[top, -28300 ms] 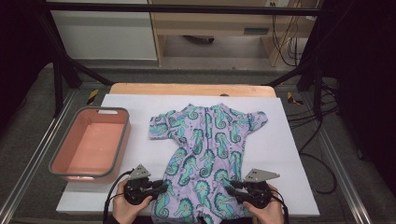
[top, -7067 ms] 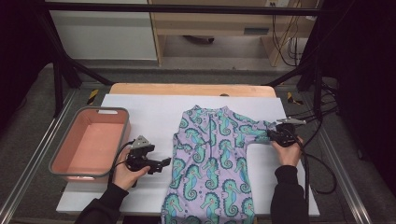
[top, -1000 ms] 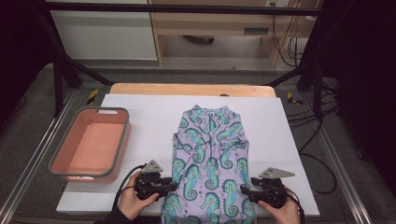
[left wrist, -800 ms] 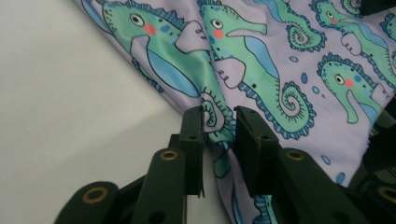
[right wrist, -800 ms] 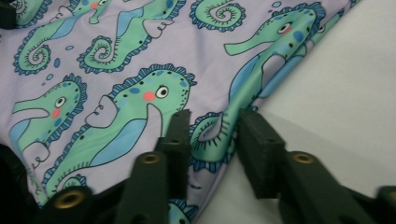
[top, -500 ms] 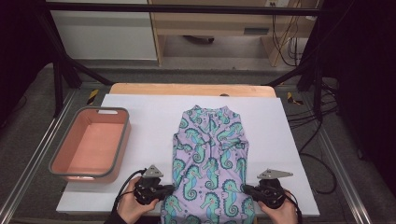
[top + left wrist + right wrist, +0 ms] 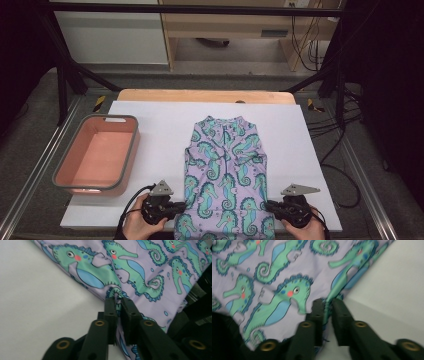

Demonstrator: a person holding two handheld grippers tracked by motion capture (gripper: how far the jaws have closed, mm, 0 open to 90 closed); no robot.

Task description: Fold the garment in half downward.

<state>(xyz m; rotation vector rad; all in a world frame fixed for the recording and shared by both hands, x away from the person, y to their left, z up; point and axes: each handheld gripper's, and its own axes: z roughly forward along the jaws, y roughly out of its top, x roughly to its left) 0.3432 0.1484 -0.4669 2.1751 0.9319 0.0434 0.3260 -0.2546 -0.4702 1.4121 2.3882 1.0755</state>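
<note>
A lilac baby garment [image 7: 225,170] printed with green seahorses lies lengthwise on the white sheet [image 7: 160,130], sleeves folded in. My left gripper [image 7: 182,206] is at its lower left edge. In the left gripper view the jaws [image 7: 118,300] pinch a fold of the garment's [image 7: 140,272] edge. My right gripper [image 7: 268,206] is at the lower right edge, and its jaws [image 7: 327,301] nip a raised fold of the garment [image 7: 274,272]. Both pairs of jaws have just been opening slightly, with cloth still between them.
A pink tub with a grey rim [image 7: 131,150] stands on the left of the sheet. A wooden board edge [image 7: 200,95] runs along the far side. Cables [image 7: 340,125] hang off the right side of the table.
Both grippers have settled slightly lower at the garment's bottom corners and taken hold of its side edges. Since the older frames, both sleeves have been folded inward.
</note>
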